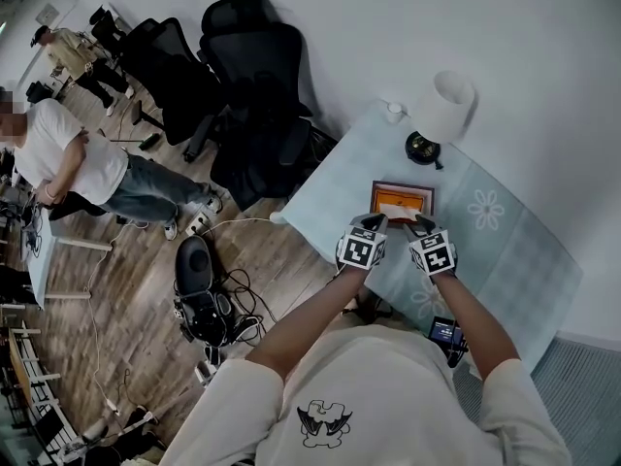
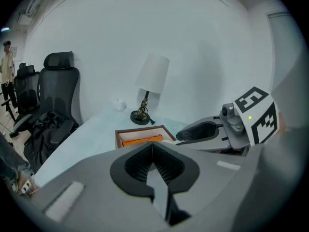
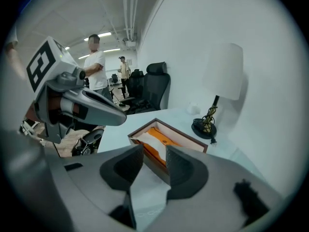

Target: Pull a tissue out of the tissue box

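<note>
the box (image 1: pixel 402 202) is sitting on the bench (image 1: pixel 505 250), just beyond both tools, with the lamp (image 1: pixel 441 105) standing farther back. the right tool (image 3: pixel 154 156) is hovering with its jaws apart and nothing pressed between them, lining up on the white tissue (image 3: pixel 143 138) showing in the orange slot. the left tool (image 2: pixel 153 149) is hanging just left of it with its jaws together and empty, not touching the box. i'm thinking the box is looking light and nothing is pinning it, so a pull may be lifting or dragging it along. the jaws may also be catching the box's rim instead of the tissue, or nipping too little and tearing it.
</note>
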`<control>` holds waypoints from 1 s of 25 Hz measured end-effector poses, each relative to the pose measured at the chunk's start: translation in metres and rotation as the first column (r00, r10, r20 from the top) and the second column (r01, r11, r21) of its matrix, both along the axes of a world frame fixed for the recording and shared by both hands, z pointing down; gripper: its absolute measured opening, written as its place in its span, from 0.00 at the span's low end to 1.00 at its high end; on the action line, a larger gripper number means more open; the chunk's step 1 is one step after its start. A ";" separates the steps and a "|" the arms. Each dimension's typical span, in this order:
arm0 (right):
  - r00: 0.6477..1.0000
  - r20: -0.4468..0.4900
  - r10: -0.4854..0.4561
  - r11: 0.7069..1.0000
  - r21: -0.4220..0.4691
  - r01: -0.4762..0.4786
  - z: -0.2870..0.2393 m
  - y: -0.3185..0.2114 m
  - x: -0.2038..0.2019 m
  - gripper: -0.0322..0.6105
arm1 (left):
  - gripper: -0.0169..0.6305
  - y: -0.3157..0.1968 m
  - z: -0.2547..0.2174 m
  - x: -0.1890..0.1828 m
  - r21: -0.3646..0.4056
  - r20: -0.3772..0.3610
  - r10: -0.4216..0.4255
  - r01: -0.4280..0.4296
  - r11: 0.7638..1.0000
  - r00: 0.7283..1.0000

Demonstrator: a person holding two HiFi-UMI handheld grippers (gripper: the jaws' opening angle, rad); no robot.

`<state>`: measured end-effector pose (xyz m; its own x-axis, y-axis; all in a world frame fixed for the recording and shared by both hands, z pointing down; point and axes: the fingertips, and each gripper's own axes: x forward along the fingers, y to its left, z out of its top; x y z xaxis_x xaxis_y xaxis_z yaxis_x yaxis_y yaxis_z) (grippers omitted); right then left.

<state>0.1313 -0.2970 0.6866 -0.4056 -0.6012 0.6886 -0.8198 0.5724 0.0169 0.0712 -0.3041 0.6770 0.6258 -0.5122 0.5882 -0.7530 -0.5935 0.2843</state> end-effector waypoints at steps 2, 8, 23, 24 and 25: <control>0.999 -0.043 -0.024 1.000 -0.004 0.023 0.008 -0.001 -0.002 0.28 | 0.06 -0.001 0.004 0.002 -0.008 0.009 0.002 -0.002 1.000 1.000; 0.987 -0.145 -0.066 0.998 -0.022 0.063 0.025 -0.011 0.003 0.30 | 0.07 -0.005 0.014 0.006 -0.015 0.028 0.008 -0.008 1.000 1.000; 0.973 -0.223 -0.064 0.998 -0.007 0.064 0.027 -0.023 0.006 0.07 | 0.05 -0.009 0.016 -0.003 -0.038 0.021 -0.031 0.032 0.999 0.999; 0.973 -0.220 -0.065 0.998 -0.007 0.065 0.027 -0.023 0.005 0.07 | 0.05 -0.009 0.016 -0.003 -0.038 0.020 -0.032 0.033 0.999 0.999; 0.974 -0.218 -0.065 0.998 -0.008 0.065 0.027 -0.022 0.004 0.07 | 0.05 -0.009 0.016 -0.003 -0.038 0.019 -0.032 0.033 0.999 0.999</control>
<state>0.1358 -0.3194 0.7136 -0.2840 -0.5781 0.7649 -0.7577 0.6242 0.1904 0.0681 -0.3134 0.6931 0.5985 -0.5086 0.6190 -0.7767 -0.5577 0.2927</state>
